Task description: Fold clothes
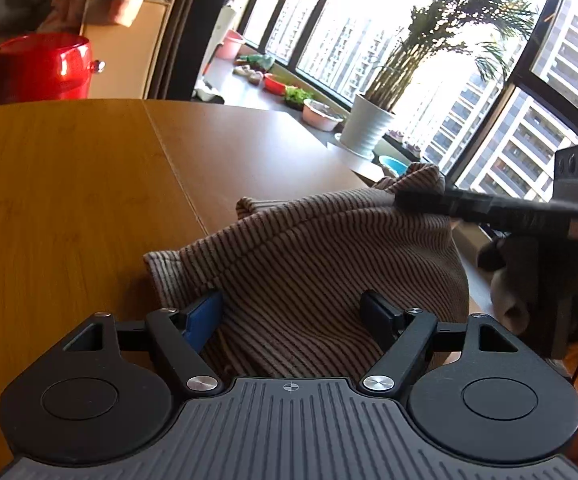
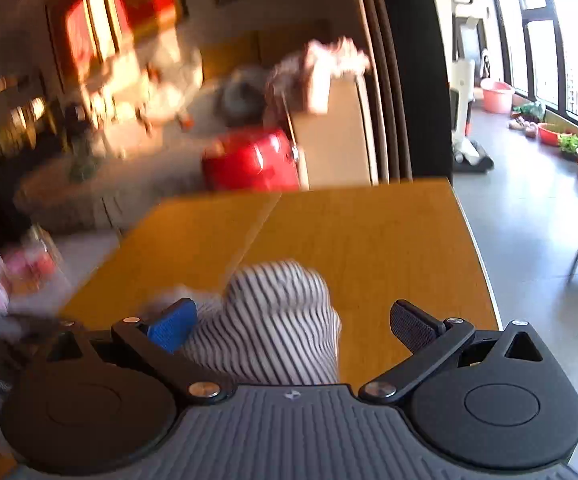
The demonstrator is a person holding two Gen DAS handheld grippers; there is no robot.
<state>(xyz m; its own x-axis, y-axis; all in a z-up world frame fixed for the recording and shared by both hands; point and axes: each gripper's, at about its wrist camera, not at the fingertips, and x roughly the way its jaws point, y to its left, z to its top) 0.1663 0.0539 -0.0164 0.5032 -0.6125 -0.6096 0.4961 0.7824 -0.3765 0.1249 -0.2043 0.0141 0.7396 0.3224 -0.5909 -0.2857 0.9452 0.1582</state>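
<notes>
A striped brown-and-cream garment (image 1: 309, 252) lies bunched at the near right part of the wooden table (image 1: 69, 184). My left gripper (image 1: 293, 316) is open, its fingers wide apart with the cloth heaped between them. In the left wrist view, my right gripper (image 1: 421, 200) reaches in from the right and touches the garment's far upper edge. In the right wrist view the right gripper (image 2: 293, 320) stands open, with a blurred fold of the striped garment (image 2: 277, 320) between its fingers, nearer the blue left pad (image 2: 171, 326).
A red pot (image 1: 43, 66) and a cardboard box (image 1: 129, 40) with pink cloth stand beyond the table's far edge. A window sill with a potted plant (image 1: 369, 128) and bowls lies to the right. The table's right edge (image 2: 477, 248) drops to a tiled floor.
</notes>
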